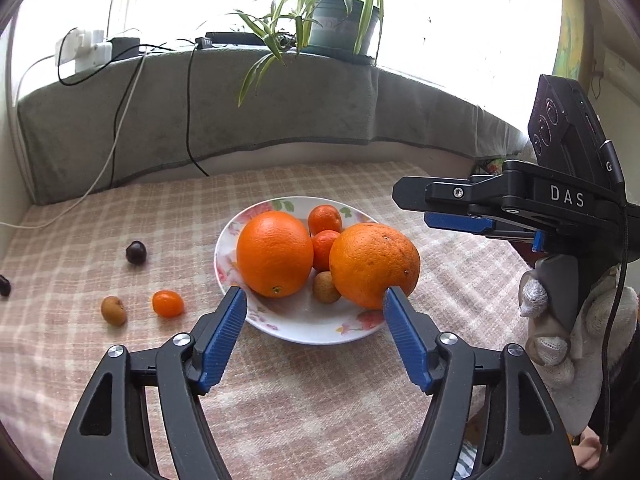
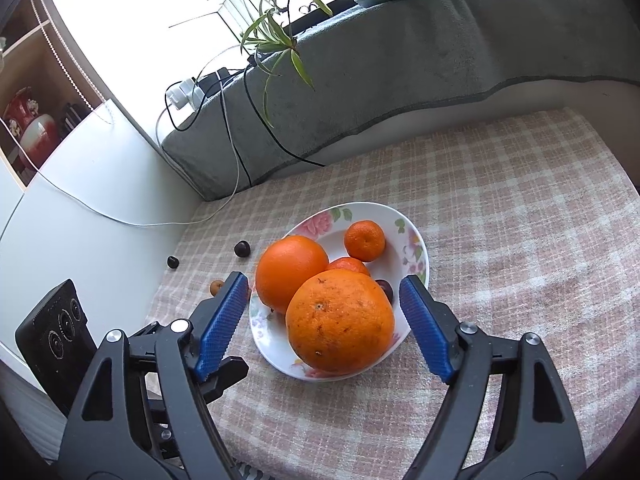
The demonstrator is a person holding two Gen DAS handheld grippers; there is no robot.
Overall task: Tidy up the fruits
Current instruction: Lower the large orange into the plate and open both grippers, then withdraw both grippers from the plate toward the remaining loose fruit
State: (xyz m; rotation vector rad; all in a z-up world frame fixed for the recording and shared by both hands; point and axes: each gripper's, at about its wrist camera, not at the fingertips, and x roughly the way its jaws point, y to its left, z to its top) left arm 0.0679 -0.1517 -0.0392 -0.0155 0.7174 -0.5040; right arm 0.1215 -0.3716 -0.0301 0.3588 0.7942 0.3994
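A floral white plate (image 1: 296, 326) (image 2: 416, 248) holds two big oranges (image 1: 275, 253) (image 1: 374, 265), two small mandarins (image 1: 325, 219) and a brown longan (image 1: 326, 287). In the right wrist view the near orange (image 2: 340, 322) lies between my open fingers, untouched; a dark cherry (image 2: 385, 288) sits behind it. My left gripper (image 1: 315, 294) is open and empty at the plate's near rim. My right gripper (image 2: 323, 282) is open; it shows side-on in the left wrist view (image 1: 444, 216). Loose on the cloth: a kumquat (image 1: 168, 303), a longan (image 1: 114, 310), two cherries (image 1: 136, 252) (image 1: 4, 285).
A checked cloth (image 1: 320, 400) covers the table. A grey-covered sill (image 1: 280, 100) runs behind, with a potted plant (image 1: 340, 20), a power strip (image 1: 84, 52) and cables hanging to the table. A white cabinet (image 2: 80, 200) stands at the left.
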